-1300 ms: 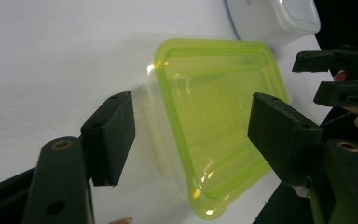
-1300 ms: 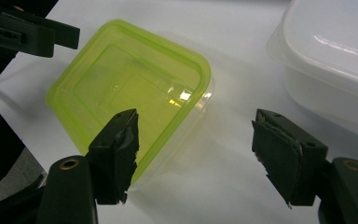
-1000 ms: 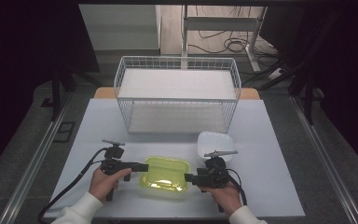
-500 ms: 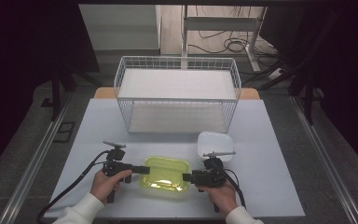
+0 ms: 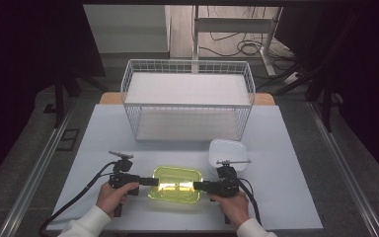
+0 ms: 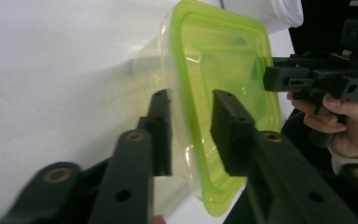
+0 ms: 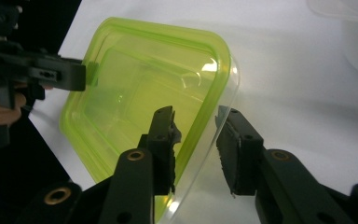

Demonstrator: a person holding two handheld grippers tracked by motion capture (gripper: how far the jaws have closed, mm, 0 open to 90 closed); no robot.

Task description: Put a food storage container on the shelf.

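The green container (image 5: pixel 175 183) is sitting on the table (image 5: pixel 286 192) right between the two grippers, each short end now sitting inside a pair of jaws. And both pairs have just been closing in on it! The left gripper (image 6: pixel 191 135) has one jaw on the outside of the clear wall and the other on the lid side, the green rim running straight through the gap; there's a sliver of daylight on both sides, so the pads are not pressing yet. Same story at the right gripper (image 7: pixel 196 149): one jaw over the green lid, the other beyond the clear edge, the rim passing between them without a firm pinch that I can make out. From above, the left hand (image 5: pixel 112 196) and the right hand (image 5: pixel 234 207) are holding level, the jaws pointing at each other across the container. So the gaps are narrowing while the hands are hardly shifting — to my eye that means the approach is done and a two-sided grasp is forming, with a lift likely to follow once both rims are clamped. Just beyond the right gripper a white tub (image 5: pixel 227 154) is waiting, and farther off the wire basket (image 5: pixel 187 101) is standing well apart.
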